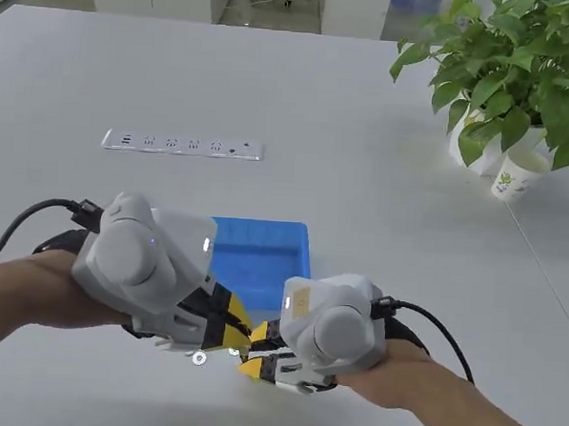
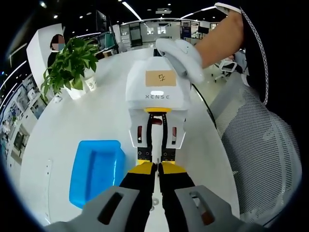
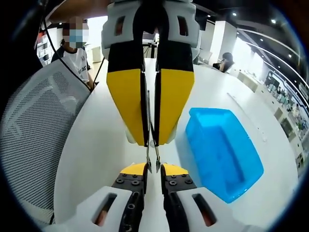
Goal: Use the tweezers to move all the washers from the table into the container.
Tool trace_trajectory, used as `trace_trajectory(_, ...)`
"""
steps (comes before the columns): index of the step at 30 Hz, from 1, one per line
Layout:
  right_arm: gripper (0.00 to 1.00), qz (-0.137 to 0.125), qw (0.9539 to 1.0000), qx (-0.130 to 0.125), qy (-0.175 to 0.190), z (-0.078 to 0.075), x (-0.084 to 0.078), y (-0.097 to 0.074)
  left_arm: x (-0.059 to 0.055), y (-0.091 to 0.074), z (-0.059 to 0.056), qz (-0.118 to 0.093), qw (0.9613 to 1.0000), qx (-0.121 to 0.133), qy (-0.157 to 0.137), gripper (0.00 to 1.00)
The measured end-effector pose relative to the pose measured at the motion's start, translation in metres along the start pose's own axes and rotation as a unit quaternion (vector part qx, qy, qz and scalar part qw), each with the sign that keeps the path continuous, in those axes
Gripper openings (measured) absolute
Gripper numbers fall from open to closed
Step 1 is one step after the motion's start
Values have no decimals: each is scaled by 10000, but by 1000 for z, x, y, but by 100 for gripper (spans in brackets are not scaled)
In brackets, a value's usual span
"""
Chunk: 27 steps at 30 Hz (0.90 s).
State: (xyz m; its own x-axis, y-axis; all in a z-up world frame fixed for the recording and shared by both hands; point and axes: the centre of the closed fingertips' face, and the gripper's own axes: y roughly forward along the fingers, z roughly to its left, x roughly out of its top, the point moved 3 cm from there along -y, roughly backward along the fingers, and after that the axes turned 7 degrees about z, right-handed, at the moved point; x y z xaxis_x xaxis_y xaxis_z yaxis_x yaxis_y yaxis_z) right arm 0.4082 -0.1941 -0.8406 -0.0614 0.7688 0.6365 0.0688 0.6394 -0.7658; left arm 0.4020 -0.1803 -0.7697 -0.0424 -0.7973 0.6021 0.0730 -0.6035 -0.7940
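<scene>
Glossy plastic container [image 1: 259, 257] on matt white table [image 1: 363, 169]

A blue container [image 1: 259, 257] stands mid-counter [image 1: 388, 238]. Open surface surrounds it, with a power strip [image 1: 182, 146] beyond and a plant [image 1: 511, 77] at far right.

White workbench [image 1: 365, 131], potted plant [image 1: 511, 82], power strip [image 1: 183, 146], mesh chair [image 3: 34, 125], ceiling strip lights [image 2: 131, 9]
</scene>
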Motion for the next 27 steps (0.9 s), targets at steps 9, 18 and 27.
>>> trace_trajectory(9, 13, -165, 9998, -70, 63, -7, 5, 0, 2, -1, 9, -87, 10000, 34, -5, 7)
trace_trajectory(18, 12, -180, 9997, -105, 82, -14, 3, 2, -1, 0, 15, -55, 10000, 41, 3, 7)
trace_trajectory(27, 12, -190, 9998, -94, 69, -19, 4, 5, -4, 0, 20, 4, 10000, 49, 43, 7)
